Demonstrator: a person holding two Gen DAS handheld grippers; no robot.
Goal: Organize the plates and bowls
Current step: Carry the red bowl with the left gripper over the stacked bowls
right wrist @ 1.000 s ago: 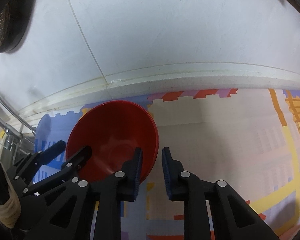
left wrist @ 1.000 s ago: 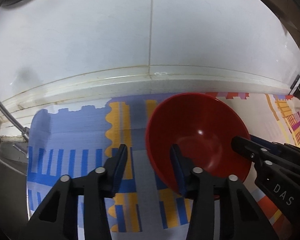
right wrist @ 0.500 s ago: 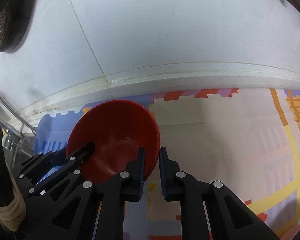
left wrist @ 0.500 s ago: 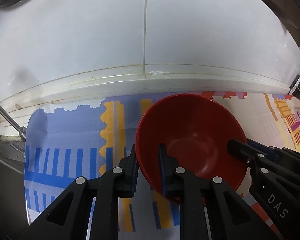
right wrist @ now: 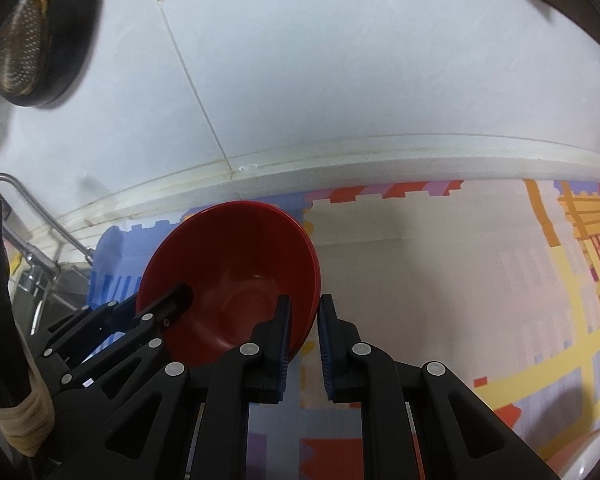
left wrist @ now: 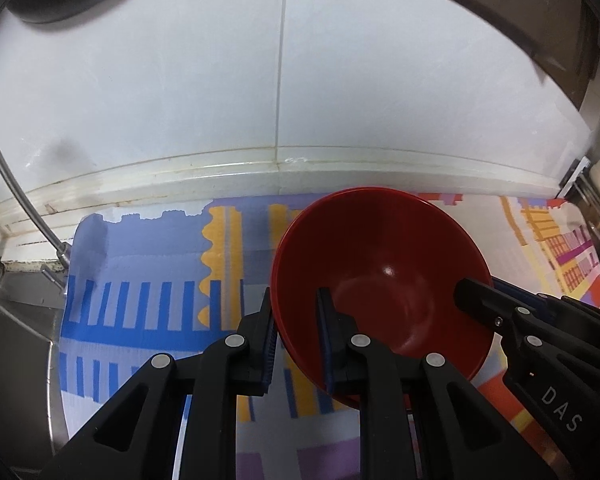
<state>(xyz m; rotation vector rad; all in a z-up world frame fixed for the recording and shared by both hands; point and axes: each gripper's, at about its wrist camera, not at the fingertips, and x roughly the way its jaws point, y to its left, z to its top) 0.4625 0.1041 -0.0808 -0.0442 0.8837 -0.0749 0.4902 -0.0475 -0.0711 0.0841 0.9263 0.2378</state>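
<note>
A stack of red bowls (left wrist: 384,280) is held tilted above a colourful patterned mat (left wrist: 148,280); a double rim shows at its edge. My left gripper (left wrist: 296,336) is shut on the left rim, one finger inside and one outside. My right gripper (right wrist: 303,340) is shut on the right rim of the red bowls (right wrist: 236,280) in the same way. Each gripper shows in the other's view, the right one in the left wrist view (left wrist: 540,344) and the left one in the right wrist view (right wrist: 112,332).
A white tiled wall (left wrist: 260,80) rises behind the mat. A steel sink (left wrist: 16,344) with a metal tap pipe (right wrist: 40,216) lies at the left. A dark strainer (right wrist: 28,40) hangs at the upper left. A pale dish edge (right wrist: 588,456) shows at the lower right.
My left gripper closed from wide open onto the left rim of the bowls. My right gripper tightened on the right rim. The bowls shifted slightly and both views tipped upward.
</note>
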